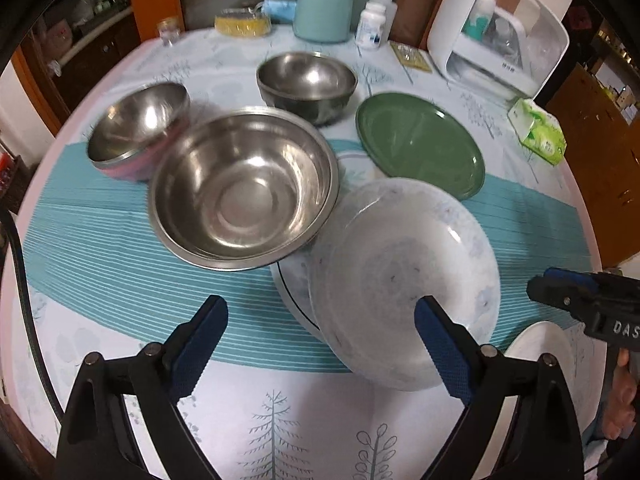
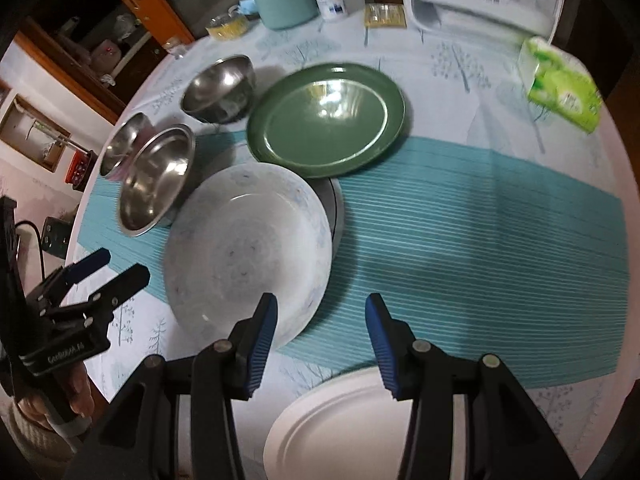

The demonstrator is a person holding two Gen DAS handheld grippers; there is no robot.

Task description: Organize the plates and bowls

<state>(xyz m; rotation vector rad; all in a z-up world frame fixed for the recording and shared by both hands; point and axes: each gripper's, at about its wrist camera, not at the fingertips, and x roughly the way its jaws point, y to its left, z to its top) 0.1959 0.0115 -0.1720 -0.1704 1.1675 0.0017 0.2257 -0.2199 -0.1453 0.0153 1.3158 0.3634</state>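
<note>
A pale white patterned plate lies tilted on a round trivet. A green plate lies behind it. A large steel bowl sits left of the white plate. A steel bowl with a pink outside and a dark steel bowl stand further back. A plain white plate lies near the front edge. My left gripper is open and empty in front of the patterned plate. My right gripper is open and empty above the plain white plate.
At the back stand a teal canister, white bottles, a white appliance, a yellow dish and a green tissue pack. The table has a curved edge all around, with wooden cabinets beyond.
</note>
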